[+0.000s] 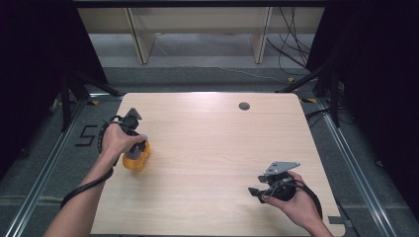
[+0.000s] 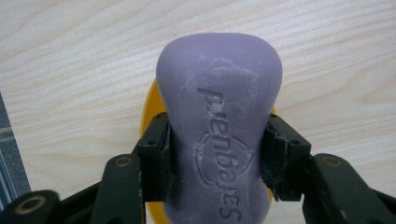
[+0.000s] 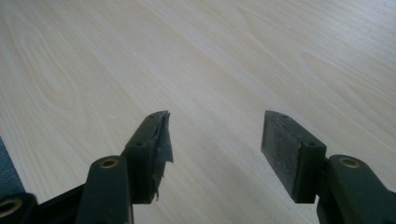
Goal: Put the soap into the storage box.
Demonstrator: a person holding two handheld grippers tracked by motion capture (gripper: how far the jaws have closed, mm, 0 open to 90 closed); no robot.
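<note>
- The purple soap bar (image 2: 219,135) has a rounded shape, an embossed logo and white scuffs.
- It lies on a yellow dish (image 1: 137,159) near the table's (image 1: 212,148) left edge.
- The left gripper (image 2: 217,154) clamps its sides.
- The right gripper (image 3: 215,149) stands wide, holding nothing.

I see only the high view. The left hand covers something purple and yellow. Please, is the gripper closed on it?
Observer: Yes. In the left gripper view the left gripper is shut on a purple soap bar; both pads press its narrow waist.
Operator: And the yellow part?
Observer: A yellow dish shows just behind the bar, at its sides. I cannot tell if they touch.
Operator: Is anything written on the bar?
Observer: Yes, an embossed logo with letters, scuffed whitish.
Operator: Is the right gripper holding anything?
Observer: No. The right gripper is open, with bare table between its pads.
</note>
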